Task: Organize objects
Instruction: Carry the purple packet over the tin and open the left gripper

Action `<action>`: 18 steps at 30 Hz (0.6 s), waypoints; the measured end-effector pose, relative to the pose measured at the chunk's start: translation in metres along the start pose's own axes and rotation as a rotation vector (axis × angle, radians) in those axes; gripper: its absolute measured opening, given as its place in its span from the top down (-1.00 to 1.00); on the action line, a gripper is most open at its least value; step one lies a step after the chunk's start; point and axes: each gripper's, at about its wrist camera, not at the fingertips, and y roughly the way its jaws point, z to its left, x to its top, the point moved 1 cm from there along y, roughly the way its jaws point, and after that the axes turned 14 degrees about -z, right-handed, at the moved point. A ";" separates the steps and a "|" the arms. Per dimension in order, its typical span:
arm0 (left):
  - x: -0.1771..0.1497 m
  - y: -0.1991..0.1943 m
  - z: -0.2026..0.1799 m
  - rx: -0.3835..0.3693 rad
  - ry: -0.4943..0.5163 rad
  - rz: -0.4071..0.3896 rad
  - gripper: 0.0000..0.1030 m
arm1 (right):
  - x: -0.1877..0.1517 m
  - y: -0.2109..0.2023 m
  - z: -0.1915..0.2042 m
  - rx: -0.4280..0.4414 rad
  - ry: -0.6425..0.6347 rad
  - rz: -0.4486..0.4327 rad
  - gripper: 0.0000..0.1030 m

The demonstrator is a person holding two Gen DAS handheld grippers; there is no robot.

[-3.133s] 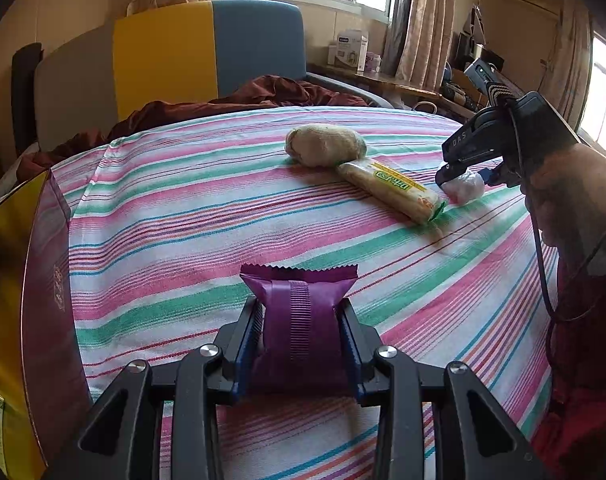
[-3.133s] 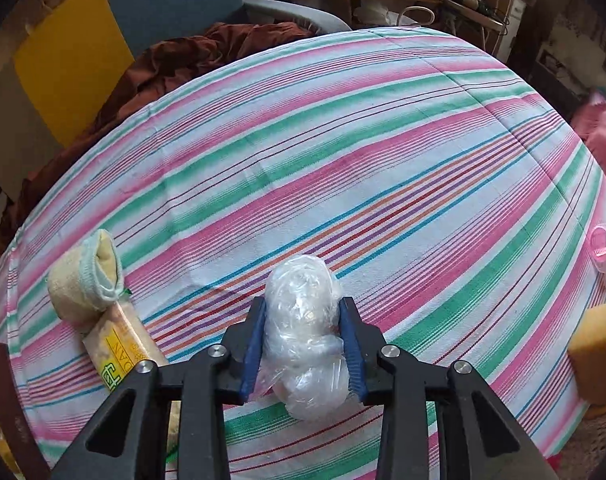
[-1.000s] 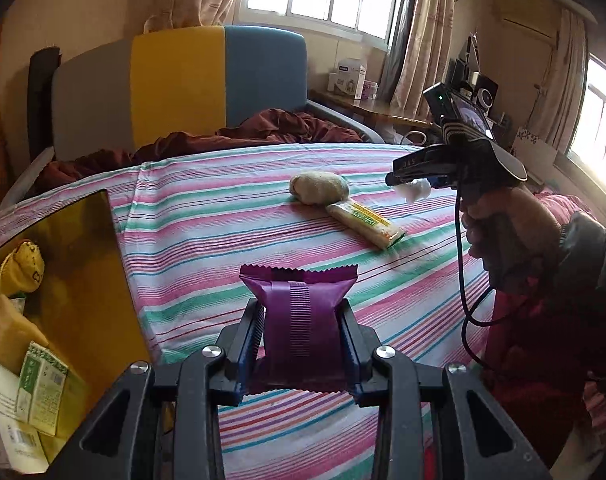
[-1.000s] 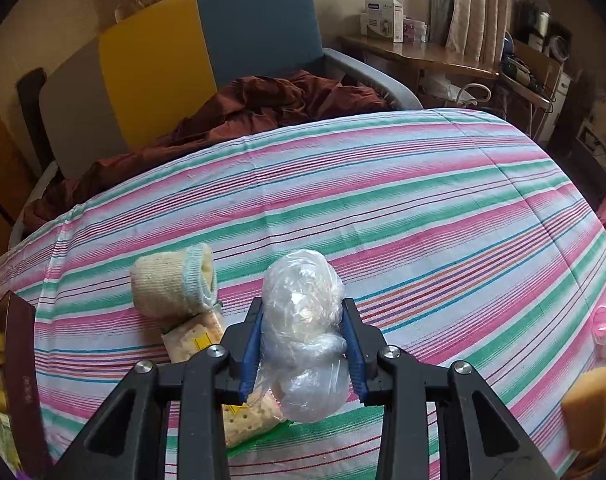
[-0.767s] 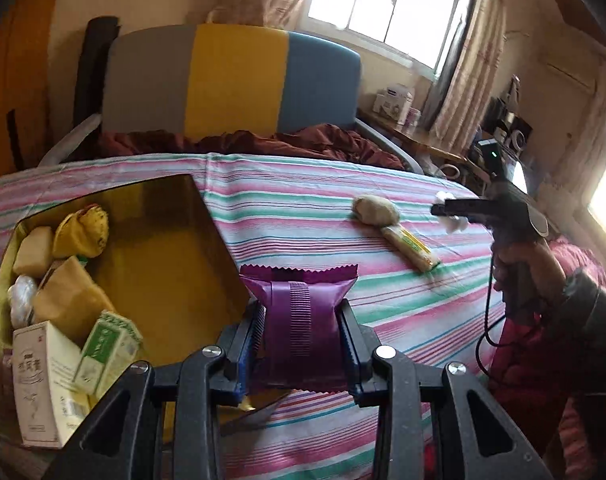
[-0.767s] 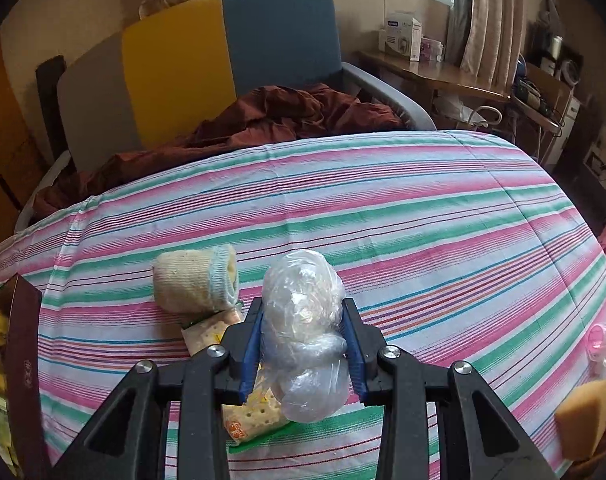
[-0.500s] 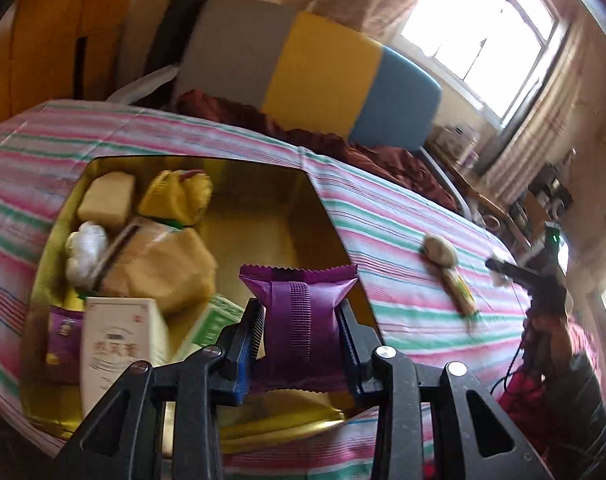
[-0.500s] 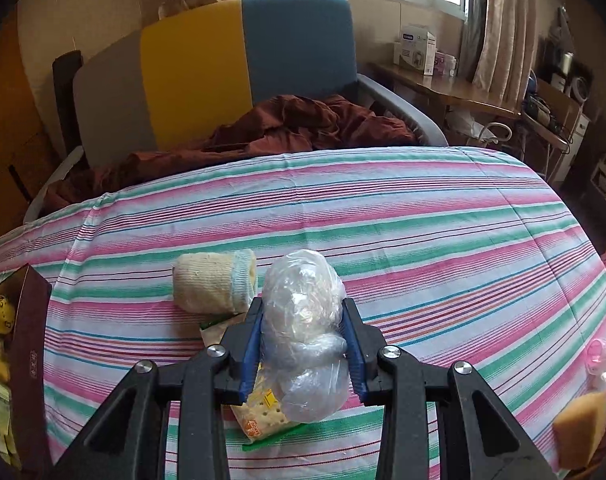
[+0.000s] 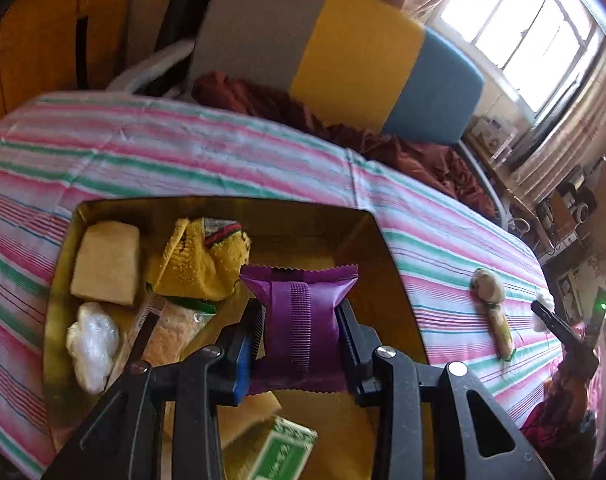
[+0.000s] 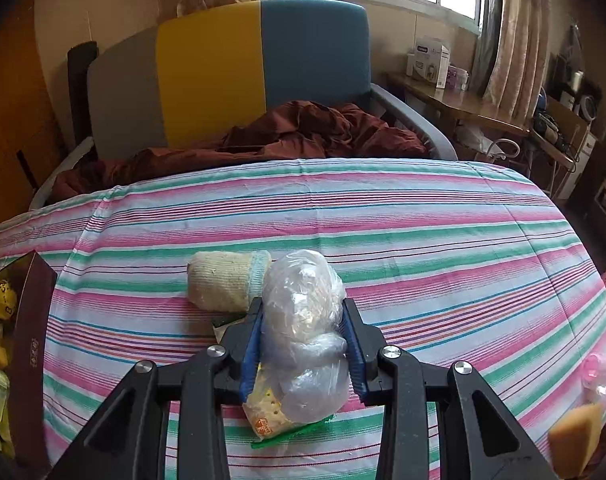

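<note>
Left gripper (image 9: pixel 299 330) has swung over the gold box (image 9: pixel 399 280), pinching the purple packet (image 9: pixel 299 316) above it. Right gripper (image 10: pixel 303 344) is hovering over the striped cloth (image 10: pixel 423 232), clamping the plastic bundle (image 10: pixel 303 320).

My left claw (image 9: pixel 299 332) pitches steeply down, jaws clamped on a purple packet (image 9: pixel 299 320). My right claw (image 10: pixel 303 344) also tilts down, jaws pinching a clear plastic bundle (image 10: pixel 303 320). From the left wrist view, the right claw (image 9: pixel 543 312) sits far off right, gripped by my hand (image 9: pixel 571 388).
</note>
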 end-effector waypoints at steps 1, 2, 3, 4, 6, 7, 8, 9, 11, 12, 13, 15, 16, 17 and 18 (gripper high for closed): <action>0.002 0.008 0.004 0.016 -0.016 0.013 0.30 | 0.000 0.000 0.000 0.001 0.000 -0.001 0.27; 0.002 0.015 0.005 0.012 -0.017 0.031 0.30 | 0.000 0.000 0.000 0.001 0.002 -0.001 0.27; 0.003 0.022 0.005 0.001 -0.010 0.058 0.30 | 0.000 0.000 0.000 0.002 0.002 0.000 0.27; 0.002 0.030 0.005 0.010 0.002 0.080 0.29 | 0.000 0.001 0.000 0.004 0.001 0.001 0.27; 0.000 0.039 0.006 0.046 0.016 0.108 0.23 | 0.000 0.002 0.001 0.006 -0.001 0.003 0.27; -0.001 0.041 0.006 0.050 0.014 0.123 0.18 | 0.000 0.002 0.001 0.007 -0.003 0.005 0.27; -0.002 0.042 0.007 0.056 0.009 0.128 0.15 | 0.000 0.003 0.001 0.008 -0.004 0.006 0.27; -0.002 0.042 0.009 0.063 0.006 0.126 0.14 | 0.000 0.003 0.001 0.010 -0.006 0.006 0.27; -0.003 0.041 0.012 0.079 0.005 0.124 0.09 | 0.000 0.003 0.002 0.012 -0.007 0.003 0.27; -0.004 0.040 0.014 0.091 -0.002 0.125 0.07 | 0.000 0.003 0.002 0.013 -0.007 0.002 0.27; -0.004 0.039 0.018 0.096 -0.018 0.127 0.06 | 0.000 0.002 0.002 0.012 -0.007 0.001 0.27; -0.002 0.029 0.023 0.086 -0.062 0.105 0.06 | 0.000 0.002 0.001 0.010 -0.006 -0.001 0.27; -0.001 0.020 0.024 0.074 -0.077 0.078 0.06 | 0.001 0.002 0.001 0.010 -0.004 -0.004 0.27; 0.000 0.012 0.023 0.065 -0.077 0.055 0.06 | 0.001 0.001 0.001 0.009 -0.001 -0.005 0.27; 0.000 0.003 0.020 0.062 -0.065 0.032 0.06 | 0.001 0.001 0.000 0.008 0.001 -0.007 0.27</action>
